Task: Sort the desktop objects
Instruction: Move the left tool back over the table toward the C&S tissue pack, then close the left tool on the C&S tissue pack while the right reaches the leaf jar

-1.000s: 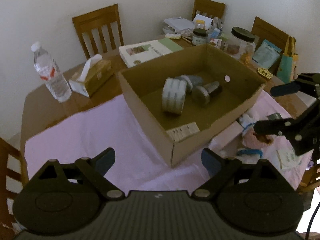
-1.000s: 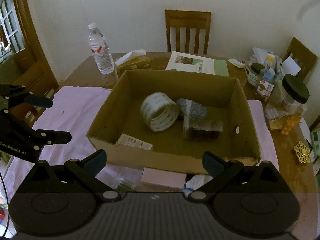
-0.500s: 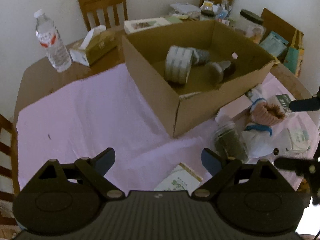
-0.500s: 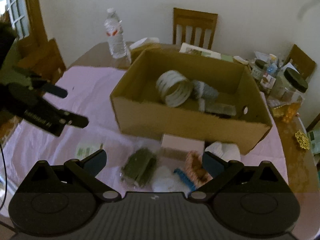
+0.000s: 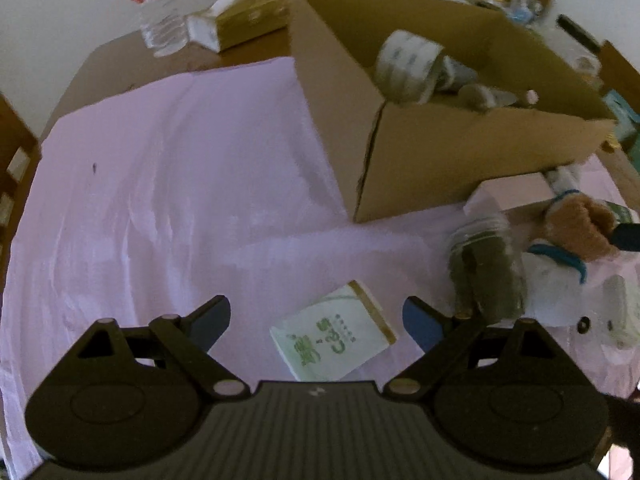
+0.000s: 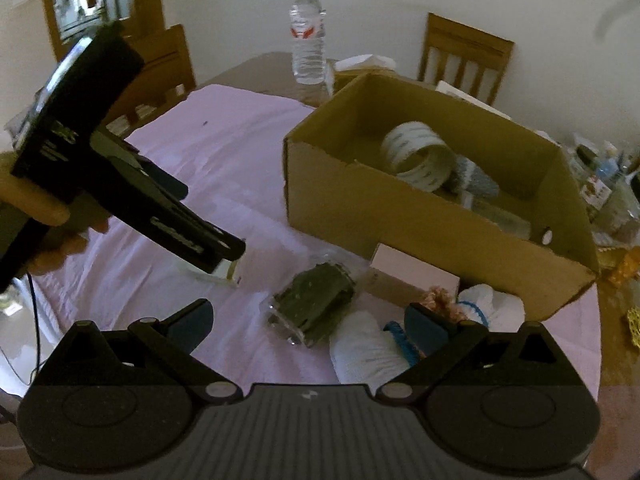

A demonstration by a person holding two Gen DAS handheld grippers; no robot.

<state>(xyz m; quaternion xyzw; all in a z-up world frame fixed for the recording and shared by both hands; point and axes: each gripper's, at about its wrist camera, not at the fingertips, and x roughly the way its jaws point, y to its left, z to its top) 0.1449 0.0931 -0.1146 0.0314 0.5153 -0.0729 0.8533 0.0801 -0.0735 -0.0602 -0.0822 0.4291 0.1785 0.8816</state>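
Your readable text is scant. The white and green packet lying flat on the pink cloth carries green printed characters, too blurred to make out. White lettering runs along the left gripper body in the right wrist view, also unreadable. The water bottle wears a red and white label, its words illegible.

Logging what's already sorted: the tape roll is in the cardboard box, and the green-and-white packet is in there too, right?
Not quite. The tape roll is in the cardboard box, but the green-and-white packet lies outside it on the pink cloth, between the left gripper's open fingers, as the left wrist view shows.
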